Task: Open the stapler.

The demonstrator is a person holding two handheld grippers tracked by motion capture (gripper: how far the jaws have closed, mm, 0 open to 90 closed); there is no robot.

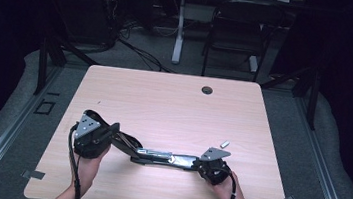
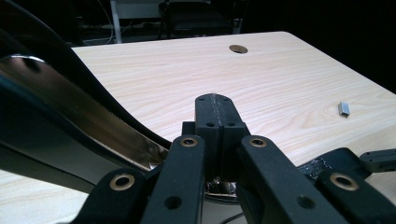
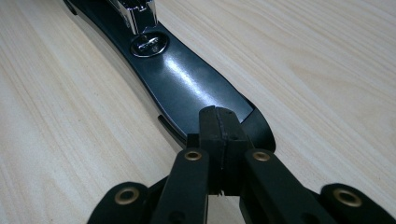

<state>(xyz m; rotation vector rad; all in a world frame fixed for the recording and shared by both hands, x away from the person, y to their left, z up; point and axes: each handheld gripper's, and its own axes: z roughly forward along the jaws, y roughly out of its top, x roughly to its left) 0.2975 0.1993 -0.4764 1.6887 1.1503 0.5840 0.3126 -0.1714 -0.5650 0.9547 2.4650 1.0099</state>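
A black stapler (image 1: pixel 158 156) lies swung open near the table's front edge. Its upper arm with the chrome staple channel (image 2: pixel 70 116) rises to the left, and its flat base (image 3: pixel 187 88) with the round metal anvil (image 3: pixel 149 44) points right. My left gripper (image 1: pixel 114 135) is at the raised arm's end, jaws shut (image 2: pixel 215 109), with the arm passing beside them. My right gripper (image 1: pixel 198 162) has its jaws shut (image 3: pixel 218 123), tips over the rounded end of the base; I cannot tell whether they touch it.
A small grey strip of staples (image 1: pixel 224 144) lies on the light wooden table (image 1: pixel 174 104) to the right of the stapler (image 2: pixel 344 108). A round cable hole (image 1: pixel 207 90) sits near the far edge. A dark chair (image 1: pixel 237 31) stands beyond the table.
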